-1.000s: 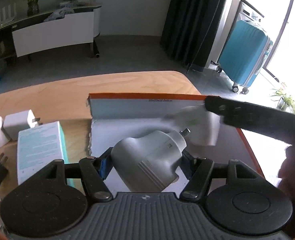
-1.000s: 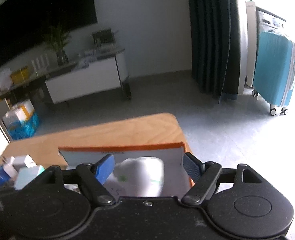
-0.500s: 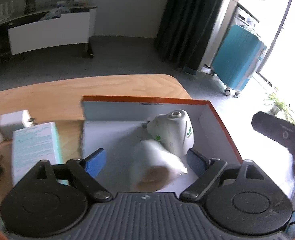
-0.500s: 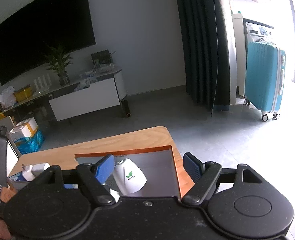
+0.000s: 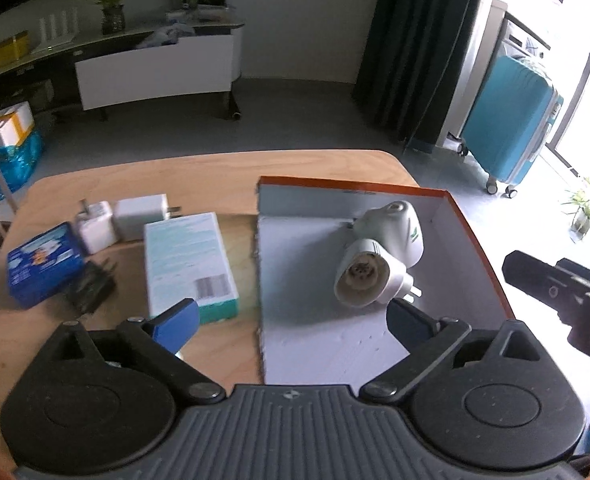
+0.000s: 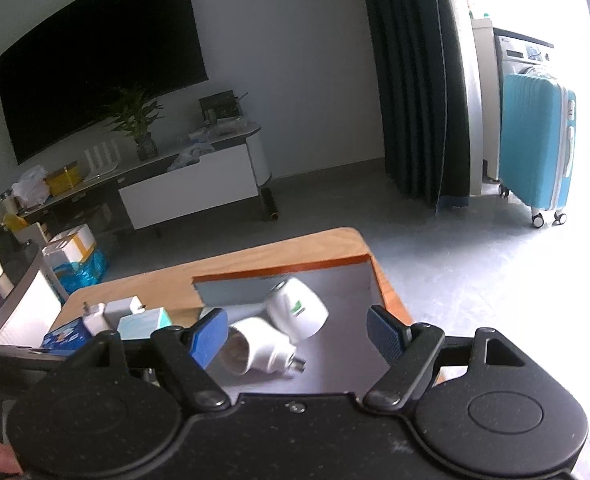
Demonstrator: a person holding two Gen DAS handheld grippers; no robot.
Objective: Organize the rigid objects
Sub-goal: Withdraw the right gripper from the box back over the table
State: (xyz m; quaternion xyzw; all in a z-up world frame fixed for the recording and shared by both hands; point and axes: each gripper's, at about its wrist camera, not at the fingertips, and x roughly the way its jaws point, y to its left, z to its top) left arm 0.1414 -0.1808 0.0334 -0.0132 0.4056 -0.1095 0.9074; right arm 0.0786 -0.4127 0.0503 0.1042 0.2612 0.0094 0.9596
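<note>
Left hand-held gripper (image 5: 289, 318) had just spread wide, empty, above the two plugs (image 5: 379, 260) apparently settled in the box (image 5: 475, 248); best withdraw upward, clear of them.

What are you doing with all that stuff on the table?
A person is tidying small things into an orange-edged box with a grabbing tool in each hand. The left tool has just opened and holds nothing; the white plug now lies in the box against another white plug. The right tool is open and empty too. A teal box and chargers wait on the table.
</note>
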